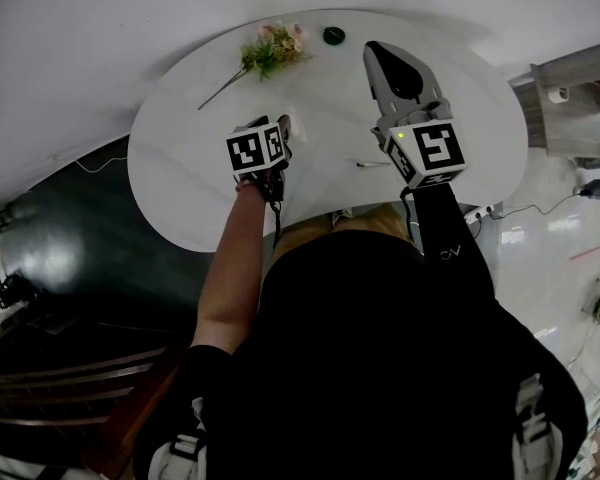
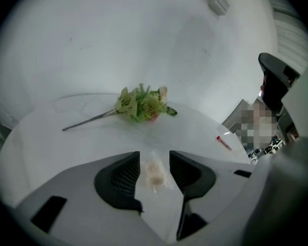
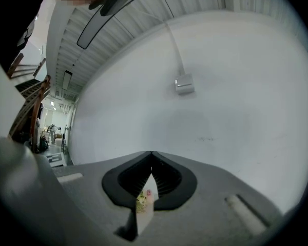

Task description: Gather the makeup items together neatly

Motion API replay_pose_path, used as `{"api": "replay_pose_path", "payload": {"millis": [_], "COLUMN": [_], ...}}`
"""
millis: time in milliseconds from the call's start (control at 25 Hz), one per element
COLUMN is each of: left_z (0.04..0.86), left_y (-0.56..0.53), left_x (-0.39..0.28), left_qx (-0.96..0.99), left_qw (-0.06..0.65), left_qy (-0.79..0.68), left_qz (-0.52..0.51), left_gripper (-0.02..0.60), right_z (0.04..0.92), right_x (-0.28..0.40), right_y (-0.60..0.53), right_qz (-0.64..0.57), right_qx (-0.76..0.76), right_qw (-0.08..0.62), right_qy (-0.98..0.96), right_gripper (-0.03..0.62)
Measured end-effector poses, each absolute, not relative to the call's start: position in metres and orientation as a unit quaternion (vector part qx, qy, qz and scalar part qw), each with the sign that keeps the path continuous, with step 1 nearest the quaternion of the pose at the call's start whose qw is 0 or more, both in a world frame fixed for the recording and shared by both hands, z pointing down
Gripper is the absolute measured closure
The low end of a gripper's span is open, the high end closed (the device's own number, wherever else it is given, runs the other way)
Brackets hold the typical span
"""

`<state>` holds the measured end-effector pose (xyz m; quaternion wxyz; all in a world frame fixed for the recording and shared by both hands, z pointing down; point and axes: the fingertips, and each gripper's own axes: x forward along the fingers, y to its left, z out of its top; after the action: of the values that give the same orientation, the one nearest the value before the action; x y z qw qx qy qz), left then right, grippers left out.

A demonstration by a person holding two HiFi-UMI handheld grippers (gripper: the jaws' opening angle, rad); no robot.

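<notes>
A small clear packet with a beige puff (image 2: 155, 174) lies on the white round table (image 1: 180, 183) between the jaws of my left gripper (image 2: 154, 157). The jaws stand open and the pads do not touch it. In the head view the left gripper (image 1: 284, 128) sits low over the table's middle, with the packet (image 1: 299, 123) just ahead of it. My right gripper (image 1: 374, 52) is held up over the table's right side, shut with nothing in it. In its own view the right gripper (image 3: 151, 154) faces a white wall. A black round compact (image 1: 333, 35) lies at the far edge.
A green flower sprig (image 1: 270, 52) with a long stem lies at the table's far side, also ahead of the left gripper (image 2: 141, 104). A thin red-tipped stick (image 2: 224, 142) lies to the right, seen as a thin stick (image 1: 372, 164) near the front edge.
</notes>
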<state>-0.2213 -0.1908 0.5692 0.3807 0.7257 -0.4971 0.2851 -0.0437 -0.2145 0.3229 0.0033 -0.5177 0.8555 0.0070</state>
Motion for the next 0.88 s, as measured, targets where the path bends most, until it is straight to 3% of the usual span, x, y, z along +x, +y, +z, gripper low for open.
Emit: {"api": "replay_pose_path", "payload": {"millis": [600,880], "left_z": [0.352,0.331], "left_y": [-0.194,-0.169], "left_x": [-0.210,-0.183], "left_qx": [0.842,0.851], "left_qw": [0.076,0.024], "left_qy": [-0.511,-0.505], "left_qz": [0.157,0.142], "left_gripper": [0.400,0.400], "right_z": [0.299,0.299], "right_x": [-0.021,0.005], "right_y": [-0.160,-0.137], "right_qz": [0.021,0.030], "right_qx": [-0.586,-0.592], "right_qw": [-0.003,-0.005], "right_qy": [0.810,0.806], "right_gripper": [0.589,0.589]}}
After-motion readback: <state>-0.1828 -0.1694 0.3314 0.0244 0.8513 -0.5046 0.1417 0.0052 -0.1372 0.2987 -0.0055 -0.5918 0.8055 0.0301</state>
